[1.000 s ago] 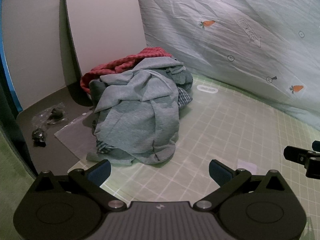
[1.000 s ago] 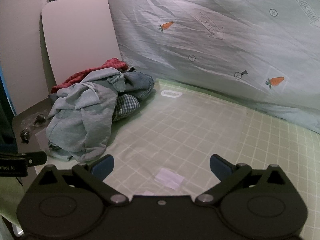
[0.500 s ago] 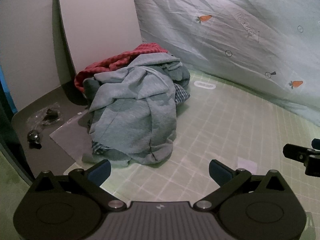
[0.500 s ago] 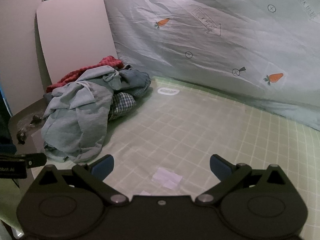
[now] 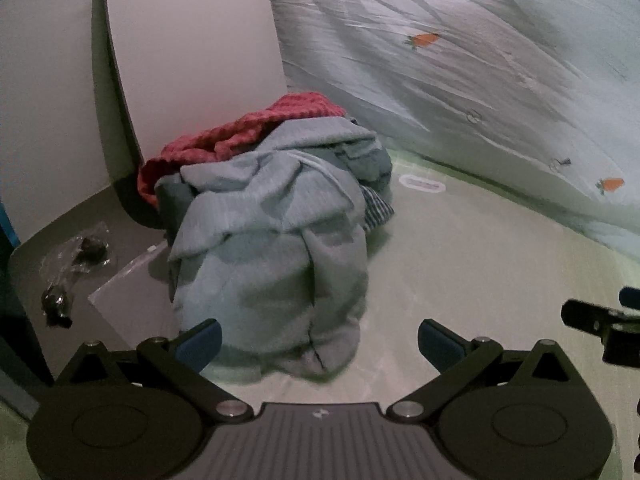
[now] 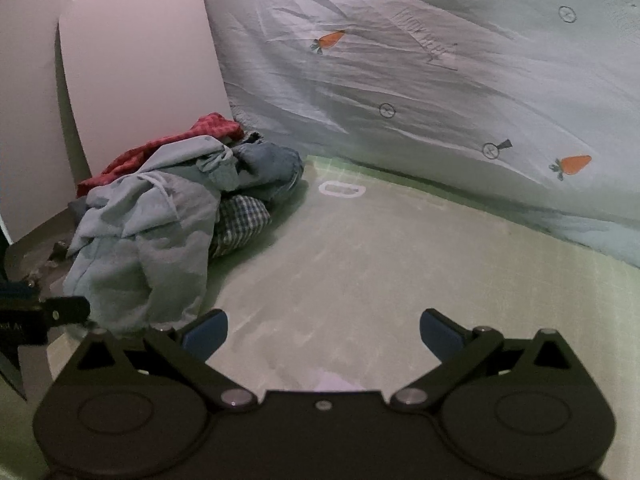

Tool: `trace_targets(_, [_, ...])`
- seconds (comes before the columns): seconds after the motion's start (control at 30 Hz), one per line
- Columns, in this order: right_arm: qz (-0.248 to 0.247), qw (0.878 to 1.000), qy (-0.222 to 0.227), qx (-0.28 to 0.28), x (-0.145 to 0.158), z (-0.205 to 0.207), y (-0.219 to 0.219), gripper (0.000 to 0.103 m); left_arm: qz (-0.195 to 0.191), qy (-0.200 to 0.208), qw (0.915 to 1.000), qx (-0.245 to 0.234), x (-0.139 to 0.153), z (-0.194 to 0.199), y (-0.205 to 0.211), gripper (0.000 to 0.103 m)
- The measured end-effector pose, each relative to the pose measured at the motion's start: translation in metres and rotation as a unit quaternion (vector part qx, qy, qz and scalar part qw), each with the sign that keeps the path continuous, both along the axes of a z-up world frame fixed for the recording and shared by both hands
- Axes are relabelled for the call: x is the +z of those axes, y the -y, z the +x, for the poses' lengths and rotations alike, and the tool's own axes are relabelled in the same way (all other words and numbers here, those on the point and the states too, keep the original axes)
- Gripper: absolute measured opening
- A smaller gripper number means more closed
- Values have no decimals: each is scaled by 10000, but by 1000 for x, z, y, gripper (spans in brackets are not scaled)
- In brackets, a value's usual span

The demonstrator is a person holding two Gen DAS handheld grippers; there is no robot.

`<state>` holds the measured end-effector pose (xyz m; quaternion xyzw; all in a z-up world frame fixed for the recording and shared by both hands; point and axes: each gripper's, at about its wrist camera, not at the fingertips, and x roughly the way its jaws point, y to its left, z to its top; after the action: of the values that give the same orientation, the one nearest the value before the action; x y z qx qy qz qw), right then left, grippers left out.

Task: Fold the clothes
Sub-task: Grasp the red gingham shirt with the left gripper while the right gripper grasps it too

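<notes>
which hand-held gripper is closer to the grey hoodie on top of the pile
Left. The left hand-held gripper is open right in front of the grey hoodie, its hem between the fingertips. The right hand-held gripper is open over bare mat, to the hoodie's right.

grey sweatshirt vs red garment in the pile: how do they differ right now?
The grey sweatshirt is plain light grey; the red garment is red with a knit-like or checked texture. The grey sweatshirt drapes over the top and front of the pile, mostly exposed; the red garment sits at the back against the white board, largely buried. The grey sweatshirt is nearest the open left gripper. Both are crumpled and unfolded.
</notes>
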<state>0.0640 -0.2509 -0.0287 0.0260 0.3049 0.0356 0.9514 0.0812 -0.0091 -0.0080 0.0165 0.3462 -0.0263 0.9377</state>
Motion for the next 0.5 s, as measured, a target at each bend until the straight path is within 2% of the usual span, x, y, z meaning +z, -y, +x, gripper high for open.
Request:
trace_targets(0.33, [27,10000,-3,-73,5,82,-8,103,-86,101,9998,137,14,87,-18,103])
trace_targets(0.5, [-18,10000,81,-1,13,131,-18,103,-126,198,9990,391,26,130,-34,103])
